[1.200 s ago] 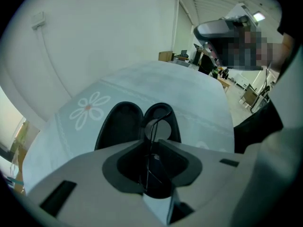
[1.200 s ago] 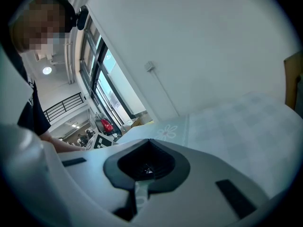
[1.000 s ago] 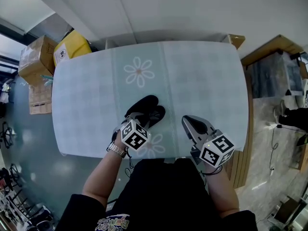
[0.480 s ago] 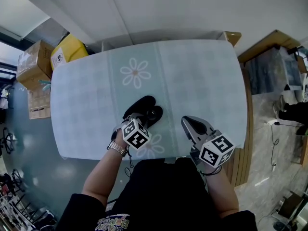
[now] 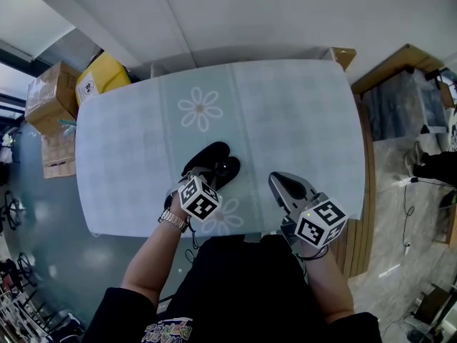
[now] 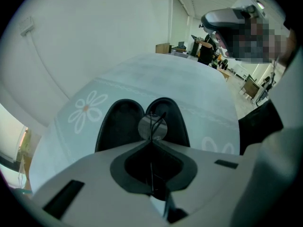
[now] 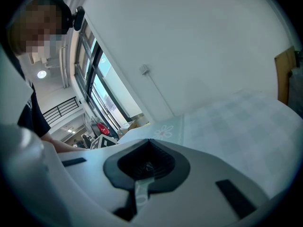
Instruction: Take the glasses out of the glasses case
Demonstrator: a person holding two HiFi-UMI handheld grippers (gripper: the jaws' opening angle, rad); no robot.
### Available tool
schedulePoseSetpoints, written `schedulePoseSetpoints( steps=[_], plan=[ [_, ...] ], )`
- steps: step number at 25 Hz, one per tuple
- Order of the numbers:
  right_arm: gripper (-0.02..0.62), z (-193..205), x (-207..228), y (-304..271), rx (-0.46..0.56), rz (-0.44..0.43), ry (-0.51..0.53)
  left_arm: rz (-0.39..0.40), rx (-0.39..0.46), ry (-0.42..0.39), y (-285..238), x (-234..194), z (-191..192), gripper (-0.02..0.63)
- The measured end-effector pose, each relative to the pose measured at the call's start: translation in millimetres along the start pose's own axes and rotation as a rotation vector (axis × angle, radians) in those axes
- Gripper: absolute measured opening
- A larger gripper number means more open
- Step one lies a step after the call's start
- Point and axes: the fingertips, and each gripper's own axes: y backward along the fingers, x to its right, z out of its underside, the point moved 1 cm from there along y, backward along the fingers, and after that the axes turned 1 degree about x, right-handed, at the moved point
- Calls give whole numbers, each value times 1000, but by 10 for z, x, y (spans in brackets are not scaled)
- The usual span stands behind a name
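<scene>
A black glasses case lies open on the table near its front edge; in the left gripper view its two hollow halves sit side by side. My left gripper is at the case's near end, shut on the thin wire frame of the glasses. One round lens stands up just above the right half of the case. My right gripper hovers to the right of the case with its jaws together and nothing between them; its own view looks across the table at the wall.
The table wears a pale checked cloth with a daisy print. Cardboard boxes and a yellow box stand on the floor at its left. A wooden bench runs along the right side.
The left gripper has stayed at the case; the round lens now shows upright over the case's right half. The right gripper has hardly moved.
</scene>
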Motion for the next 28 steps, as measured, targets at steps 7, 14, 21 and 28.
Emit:
schedulePoseSetpoints(
  steps=[7, 14, 21, 28],
  plan=[
    [23, -34, -32, 77, 15, -8, 9, -32, 32, 51, 132, -60, -14, 31],
    [23, -89, -131, 167, 31, -31, 26, -78, 92, 118, 358, -91, -85, 30],
    [23, -126, -259, 310, 51, -58, 50, -126, 173, 234, 640, -95, -83, 29],
    [23, -135, -373, 471, 68, -100, 73, -164, 268, 372, 995, -22, -63, 29]
  ],
)
